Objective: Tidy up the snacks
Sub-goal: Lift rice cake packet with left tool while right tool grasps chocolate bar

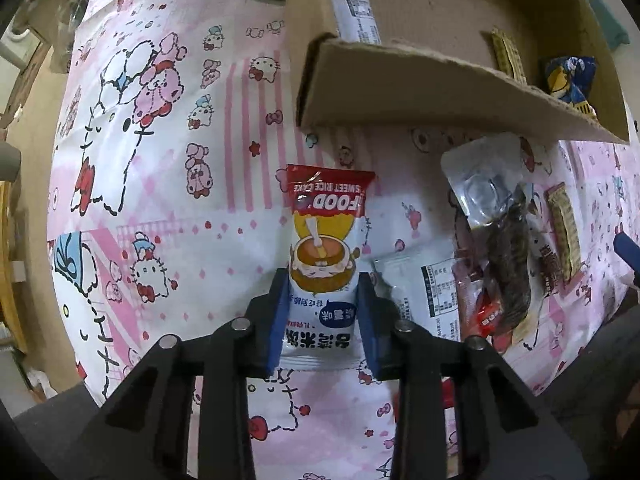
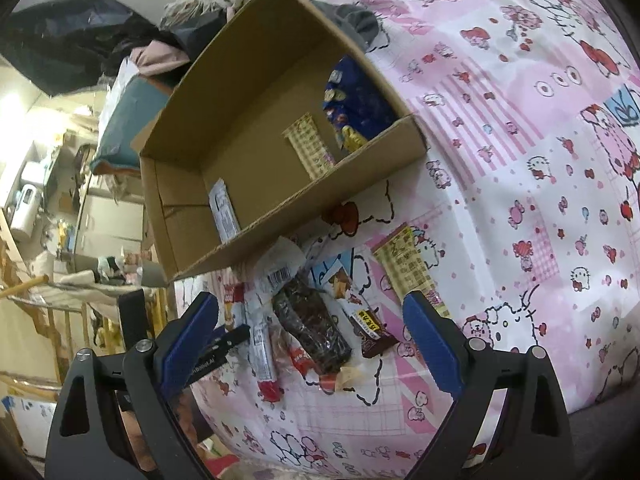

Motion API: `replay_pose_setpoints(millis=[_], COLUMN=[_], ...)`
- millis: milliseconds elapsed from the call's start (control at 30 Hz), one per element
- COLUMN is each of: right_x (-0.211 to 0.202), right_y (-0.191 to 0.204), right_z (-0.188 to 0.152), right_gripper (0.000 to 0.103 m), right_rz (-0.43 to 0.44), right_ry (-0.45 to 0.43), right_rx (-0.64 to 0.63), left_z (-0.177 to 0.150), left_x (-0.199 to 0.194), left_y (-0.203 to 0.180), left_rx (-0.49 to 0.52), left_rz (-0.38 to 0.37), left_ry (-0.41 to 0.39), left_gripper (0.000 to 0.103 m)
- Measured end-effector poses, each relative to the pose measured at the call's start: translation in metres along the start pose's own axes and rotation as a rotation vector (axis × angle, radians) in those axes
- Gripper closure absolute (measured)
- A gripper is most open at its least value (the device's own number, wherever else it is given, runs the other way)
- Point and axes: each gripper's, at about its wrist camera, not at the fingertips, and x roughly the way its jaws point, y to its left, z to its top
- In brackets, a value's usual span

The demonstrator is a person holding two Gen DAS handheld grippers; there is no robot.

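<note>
- The left gripper [image 1: 323, 316] has its blue pads clamped on both sides of a sweet rice cake packet [image 1: 325, 248], which hangs over the pink cartoon-print tablecloth [image 1: 160, 184] with its red end pointing away from the camera.
- Beyond the packet stands an open cardboard box [image 1: 384, 92]; inside it lie a white packet with a printed label [image 1: 358, 12], a yellow checked bar [image 1: 509, 54] and a blue snack bag [image 1: 570, 76].
- Right of the held packet, loose snacks lie in a heap in front of the box: a white sachet [image 1: 424, 292], a clear pouch with dark contents [image 1: 506, 264] and another yellow checked bar [image 1: 565, 232].
- The right gripper [image 2: 312, 344] is spread wide and empty, hovering over that same heap, with the dark pouch [image 2: 314, 330] between its fingers.
</note>
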Motion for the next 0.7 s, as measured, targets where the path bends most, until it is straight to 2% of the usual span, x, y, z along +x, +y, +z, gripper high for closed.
replay_pose_setpoints(millis=[67,167,267,367,567,700], right_x=[0.008,0.026,0.055,0.083,0.121,0.13], right_y=[0.006,0.022,0.051,0.067,0.075,0.069], right_z=[-0.002,-0.005,-0.014,-0.023,-0.026,-0.015], right_gripper=[0.008,0.019,0.023,0.023,0.023,0.023], right_rz=[-0.004,-0.015,-0.08,-0.152,-0.28,-0.313], right_ry=[0.037,0.112,0.198,0.245,0.273,0.26], right_rx=[-0.031,-0.109,-0.277,-0.368,-0.469,-0.444], left_z=[0.0,0.005,0.002,-0.002,-0.02,-0.027], left_x=[-0.004,-0.019,-0.032,-0.049,-0.07,-0.072], left_y=[0.002,0.005,0.013,0.019,0.027,0.032], left_rx=[-0.012,-0.033,-0.064,-0.095,-0.139,-0.147], left_rz=[-0.006,-0.002,-0.017,-0.04,-0.106,-0.134], left_ry=[0.003,-0.024,-0.044,-0.072,-0.1,-0.095], left_gripper=[0.076,0.076,0.076,0.076,0.076,0.076])
